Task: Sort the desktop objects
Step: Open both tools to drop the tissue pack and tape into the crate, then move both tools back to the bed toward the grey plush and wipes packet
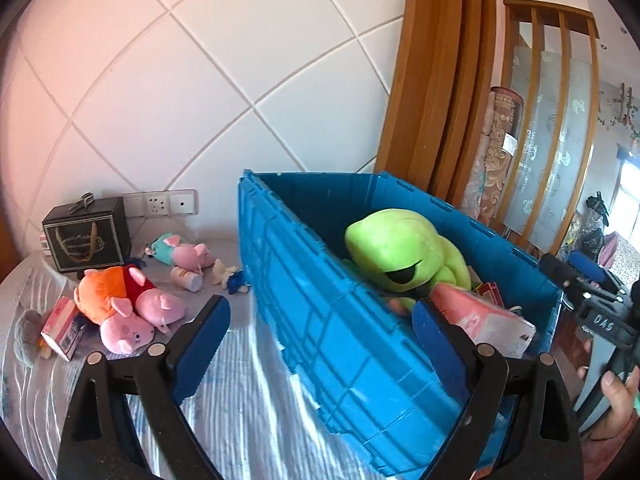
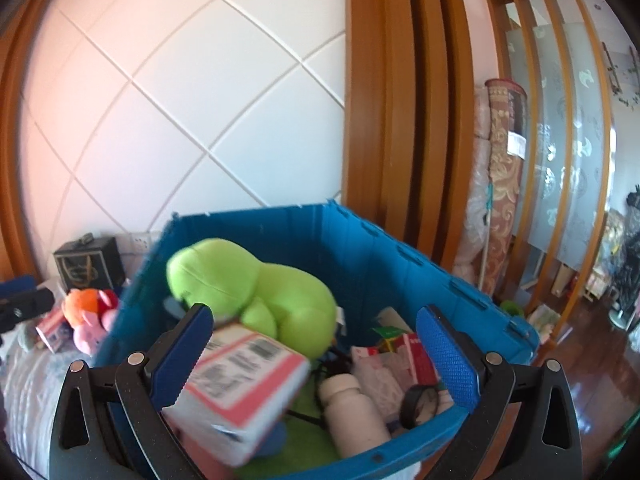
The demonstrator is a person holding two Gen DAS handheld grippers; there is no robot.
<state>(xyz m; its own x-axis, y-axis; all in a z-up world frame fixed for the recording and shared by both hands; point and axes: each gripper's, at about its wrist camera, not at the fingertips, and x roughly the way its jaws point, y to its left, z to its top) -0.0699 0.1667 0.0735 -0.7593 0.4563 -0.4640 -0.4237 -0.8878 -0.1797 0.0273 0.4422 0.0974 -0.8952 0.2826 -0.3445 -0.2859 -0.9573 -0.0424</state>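
A blue crate holds a green plush frog, a white bottle, pink packets and a black-rimmed round thing. My right gripper hangs over the crate with its jaws wide open. A pink-and-white barcoded box, tilted and blurred, lies between them beside the left pad, apart from the right pad. My left gripper is open and holds nothing, its fingers straddling the crate's near wall. Left of the crate lie pink pig plushes, an orange plush and a small pink box.
A black gift box stands at the back left by wall sockets. A small bottle, another pig plush and a tiny toy lie on the striped cloth. A hand carries the right gripper. Wooden door frame behind.
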